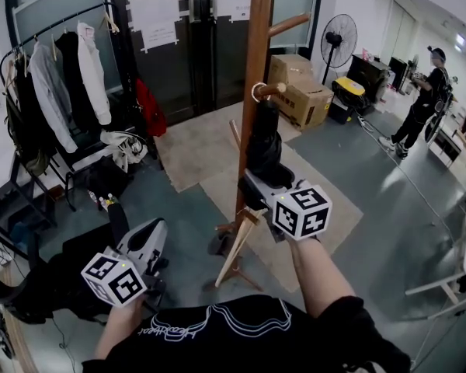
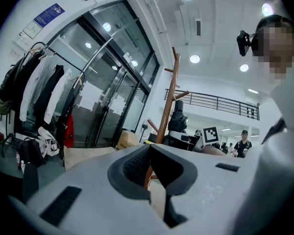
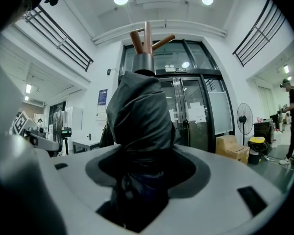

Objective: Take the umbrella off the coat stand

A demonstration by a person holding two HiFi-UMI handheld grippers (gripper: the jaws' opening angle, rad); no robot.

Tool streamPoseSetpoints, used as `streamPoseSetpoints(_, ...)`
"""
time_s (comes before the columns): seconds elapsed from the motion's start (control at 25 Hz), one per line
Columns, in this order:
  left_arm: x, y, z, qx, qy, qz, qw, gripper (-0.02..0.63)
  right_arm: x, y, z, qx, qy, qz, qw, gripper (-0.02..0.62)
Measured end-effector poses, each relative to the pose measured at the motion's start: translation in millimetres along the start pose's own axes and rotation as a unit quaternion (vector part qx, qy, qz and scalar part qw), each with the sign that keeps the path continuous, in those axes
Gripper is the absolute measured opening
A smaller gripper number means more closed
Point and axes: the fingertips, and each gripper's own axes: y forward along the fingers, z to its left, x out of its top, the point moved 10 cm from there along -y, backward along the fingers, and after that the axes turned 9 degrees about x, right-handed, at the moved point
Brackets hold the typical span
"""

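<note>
- Garments [image 1: 89,68] hang on a clothes rack [image 1: 62,20] along the left edge of the floor [image 1: 179,208].
- Left gripper [image 2: 151,160] is held low, left of the coat stand [image 1: 256,53] and apart from it. Its jaws are closed together with nothing gripped between them.
- Coat stand rises from the middle of the floor. The umbrella [image 1: 264,142], black and folded, hangs against the pole by a white loop [image 1: 258,92] over a short peg [image 1: 273,89].
- Right gripper [image 1: 260,181] is clamped on the umbrella's lower part, the dark fabric filling the gap between its jaws.
- Cardboard boxes [image 1: 303,92] sit behind the stand to the right, with a standing fan [image 1: 338,41] beyond them.
- A person [image 1: 423,103] in dark clothes stands near the floor's right edge.
</note>
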Motion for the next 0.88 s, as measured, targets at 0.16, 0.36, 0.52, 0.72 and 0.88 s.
streamPoseSetpoints(0.16, -2, -2, 1, -0.005, 0.0, -0.004, 1.0, 0.006, 10, -5, 10, -0.001, -0.022, -0.01, 1.0, 0.259)
streamPoseSetpoints(0.36, 0, -6, -3, -0.013, 0.0, -0.006, 0.9999, 0.006, 23, -17, 19, -0.004, -0.032, -0.019, 0.999, 0.259)
streamPoseSetpoints(0.52, 0, -9, -3, -0.019, 0.0, -0.007, 0.9998, 0.006, 30, -27, 27, -0.008, -0.037, -0.025, 0.999, 0.259)
streamPoseSetpoints(0.72, 2, -9, -2, -0.031, -0.001, -0.009, 0.9995, 0.006, 39, -37, 38, -0.013, -0.047, -0.032, 0.998, 0.259)
streamPoseSetpoints(0.88, 6, -11, -7, -0.043, 0.0, -0.008, 0.9991, 0.006, 49, -51, 46, -0.017, -0.049, -0.039, 0.998, 0.259)
